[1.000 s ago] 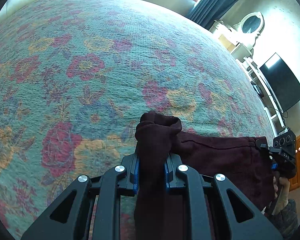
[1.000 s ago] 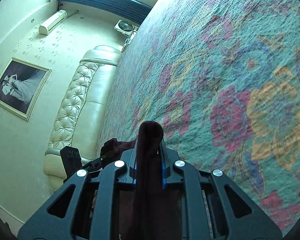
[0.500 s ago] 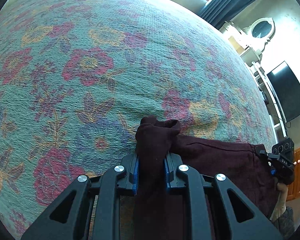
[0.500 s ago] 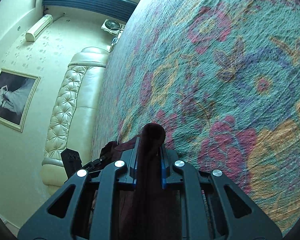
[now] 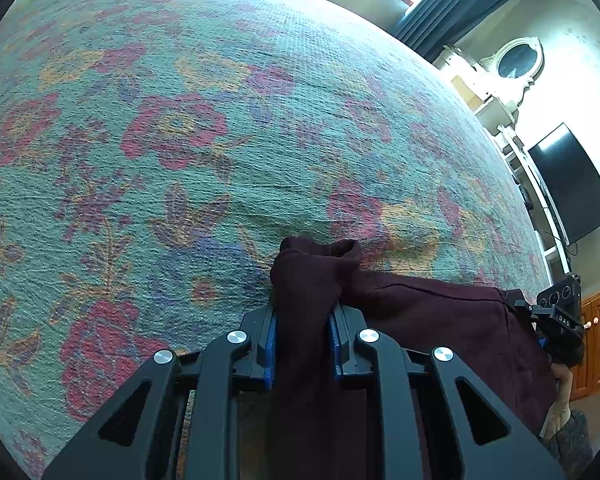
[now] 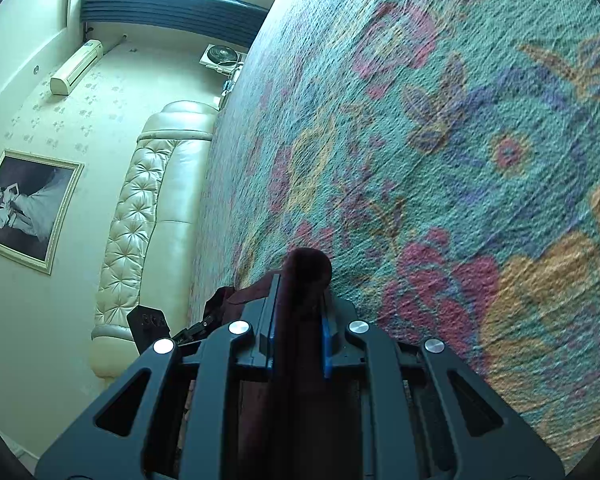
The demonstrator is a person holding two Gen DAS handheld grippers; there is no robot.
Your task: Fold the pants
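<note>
Floral bedspread point(image 5: 220, 128) is filling the view ahead of both tongs. Left tongs point(image 5: 302, 344) and right tongs point(image 6: 298, 340) are each pinching a bunched edge of the dark pants point(image 5: 440, 320), which are stretching between them. Thick folds could be slipping out unevenly, skewing the fold.

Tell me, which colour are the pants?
The pants are dark maroon, plain with no pattern. This shows best in the left wrist view.
</note>
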